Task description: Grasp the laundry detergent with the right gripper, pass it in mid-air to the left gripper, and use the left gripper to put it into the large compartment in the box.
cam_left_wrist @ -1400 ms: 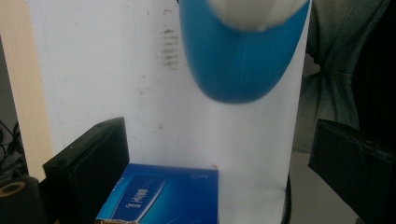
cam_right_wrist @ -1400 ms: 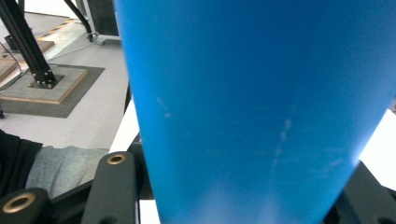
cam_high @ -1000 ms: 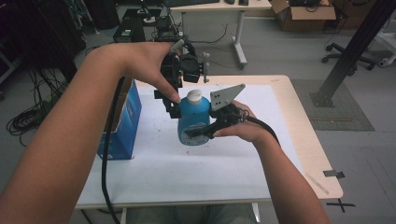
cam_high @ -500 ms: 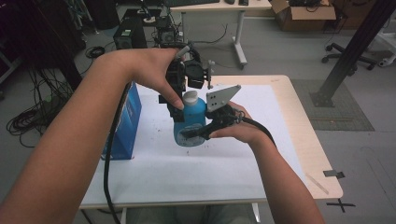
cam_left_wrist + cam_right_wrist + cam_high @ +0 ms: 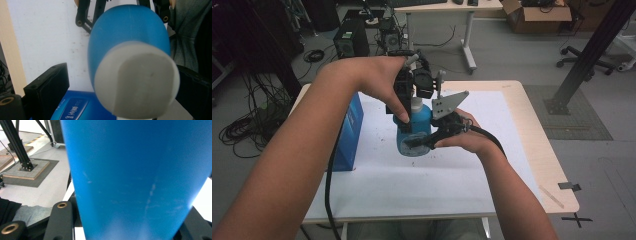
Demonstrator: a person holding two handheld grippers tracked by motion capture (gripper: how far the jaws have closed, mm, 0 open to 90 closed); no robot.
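A blue bottle (image 5: 414, 132) with a white cap (image 5: 137, 80) stands held above the white-covered table (image 5: 492, 165). My right gripper (image 5: 414, 142) is shut on the bottle's lower body from the right; in the right gripper view the blue bottle wall (image 5: 135, 177) sits between its jaws (image 5: 128, 222). My left gripper (image 5: 414, 102) comes down from above with the cap between its jaws (image 5: 121, 87). The left finger (image 5: 47, 85) stands a little apart from the cap, so this gripper is open. The right gripper's links (image 5: 85, 15) show beyond the bottle.
A blue carton (image 5: 349, 132) stands upright on the table just left of the bottle, and also shows below the cap as a blue carton (image 5: 72, 110). The left gripper's cable (image 5: 329, 190) hangs over the table's near edge. A black post (image 5: 587, 55) stands on the floor at the right.
The left gripper has come down over the cap, which now is mostly hidden under it in the high view. The bottle and right gripper have shifted only slightly.
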